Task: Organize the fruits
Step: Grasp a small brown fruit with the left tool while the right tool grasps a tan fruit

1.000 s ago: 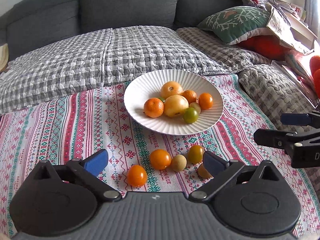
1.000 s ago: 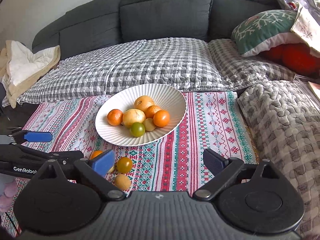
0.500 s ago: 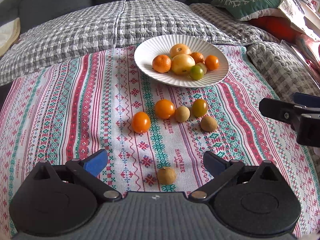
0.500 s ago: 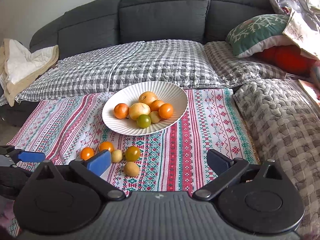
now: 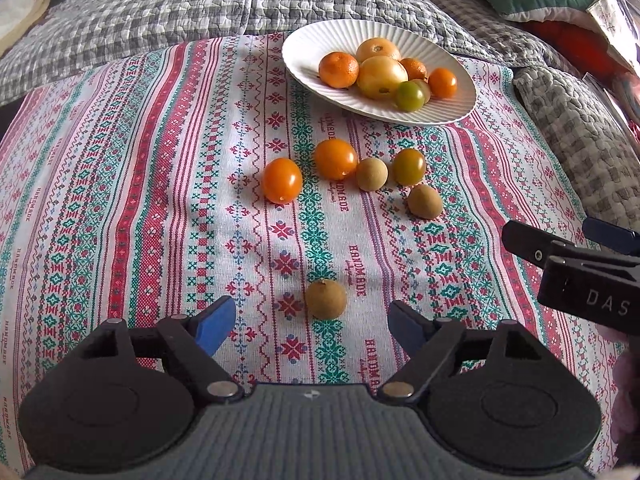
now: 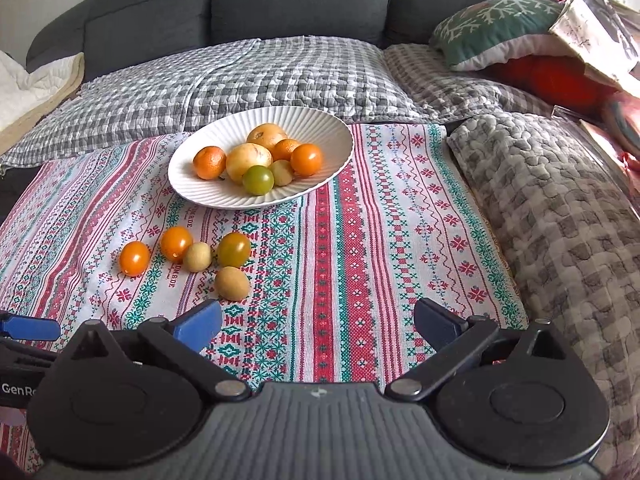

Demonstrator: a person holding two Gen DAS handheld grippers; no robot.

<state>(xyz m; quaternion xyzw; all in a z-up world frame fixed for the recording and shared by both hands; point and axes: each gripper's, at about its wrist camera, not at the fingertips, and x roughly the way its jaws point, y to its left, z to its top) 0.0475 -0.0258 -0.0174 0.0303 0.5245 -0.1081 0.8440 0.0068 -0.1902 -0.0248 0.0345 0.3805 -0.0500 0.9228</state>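
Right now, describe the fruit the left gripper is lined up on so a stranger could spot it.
Start at the white plate on the striped cloth. Below its loose cluster, one tan round fruit lies alone, nearest the left gripper.

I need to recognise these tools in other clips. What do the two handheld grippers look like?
Both are matte black plastic. The left gripper and right gripper each have a ribbed body, two round discs, silver pivot pins and blue finger pads. White lettering marks their sides.
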